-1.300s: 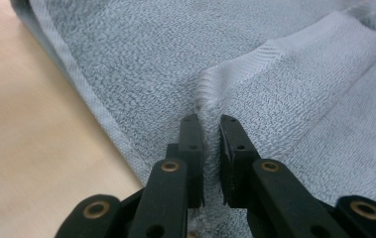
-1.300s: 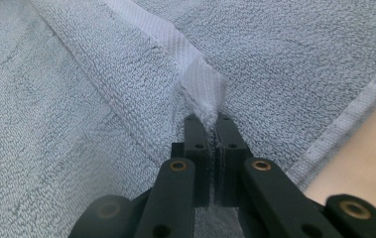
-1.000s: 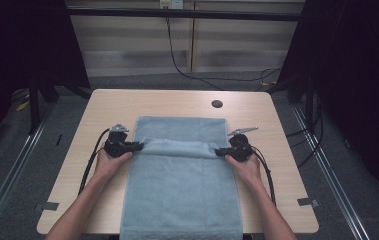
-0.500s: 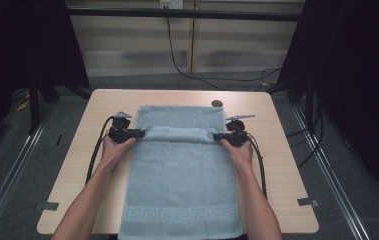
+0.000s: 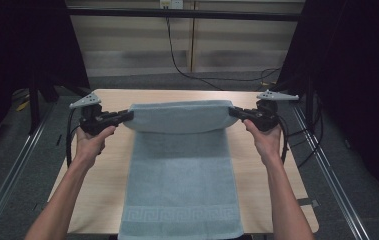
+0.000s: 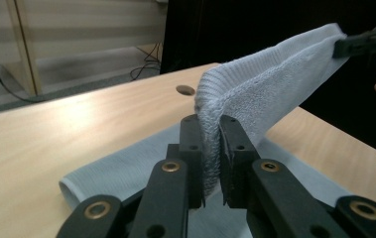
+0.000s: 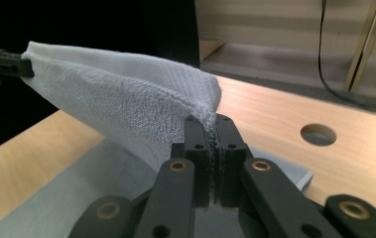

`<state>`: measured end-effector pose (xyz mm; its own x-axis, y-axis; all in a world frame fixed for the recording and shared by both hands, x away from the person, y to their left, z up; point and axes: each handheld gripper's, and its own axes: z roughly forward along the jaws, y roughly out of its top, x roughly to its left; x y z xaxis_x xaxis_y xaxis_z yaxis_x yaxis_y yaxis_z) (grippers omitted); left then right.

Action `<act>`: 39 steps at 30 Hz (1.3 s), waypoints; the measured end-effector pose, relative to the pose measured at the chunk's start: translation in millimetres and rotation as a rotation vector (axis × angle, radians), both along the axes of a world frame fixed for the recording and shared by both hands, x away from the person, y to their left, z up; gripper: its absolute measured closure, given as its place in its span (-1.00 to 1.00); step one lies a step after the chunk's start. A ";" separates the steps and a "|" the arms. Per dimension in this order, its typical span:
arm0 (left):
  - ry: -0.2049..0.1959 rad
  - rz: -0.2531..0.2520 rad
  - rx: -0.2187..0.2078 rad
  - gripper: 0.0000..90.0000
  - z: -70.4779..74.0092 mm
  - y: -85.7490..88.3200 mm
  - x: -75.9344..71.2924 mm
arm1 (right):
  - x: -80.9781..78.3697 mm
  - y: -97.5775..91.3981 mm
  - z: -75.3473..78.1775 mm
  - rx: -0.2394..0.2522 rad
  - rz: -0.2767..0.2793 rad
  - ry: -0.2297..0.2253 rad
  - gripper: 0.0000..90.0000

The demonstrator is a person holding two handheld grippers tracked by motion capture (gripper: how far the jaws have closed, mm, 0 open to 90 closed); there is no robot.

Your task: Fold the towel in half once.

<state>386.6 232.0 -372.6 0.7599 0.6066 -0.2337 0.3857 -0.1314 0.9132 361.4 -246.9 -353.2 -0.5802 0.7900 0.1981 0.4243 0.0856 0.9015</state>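
Above the wooden table we hold a pale blue towel by its far corners; its near length lies flat, a key-pattern band by the hem. Our left gripper and right gripper are both clamped shut on the terry. From the gripper views we see looped pile, a ribbed edge and a round hole in the tabletop.

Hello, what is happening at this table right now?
A person is folding a towel on a wooden table. The left gripper and the right gripper are each shut on one side of the towel, at its far end. That end is raised above the table and stretched between them, while the near part lies flat, its patterned edge hanging over the near side.
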 end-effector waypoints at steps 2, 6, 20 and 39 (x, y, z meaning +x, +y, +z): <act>-0.018 -0.016 -0.022 0.83 0.1 3.3 -18.5 | -20.5 4.4 7.6 -0.071 0.027 0.000 0.93; -0.010 -0.041 -0.050 0.83 -1.7 12.9 -52.2 | -61.5 5.0 -0.1 -0.094 0.077 0.000 0.93; 0.160 -0.156 0.150 0.81 -88.9 13.6 -136.3 | -150.4 10.7 -77.0 -0.181 0.158 0.133 0.92; 0.180 -0.247 0.151 0.55 -103.0 26.9 -174.5 | -207.9 -4.0 -107.1 -0.142 0.250 0.299 0.57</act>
<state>212.1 259.0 -475.6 0.8429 0.4473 -0.2991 0.4788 -0.3700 0.7961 153.5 -250.8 -460.3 -0.6908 0.6640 0.2862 0.6163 0.3337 0.7132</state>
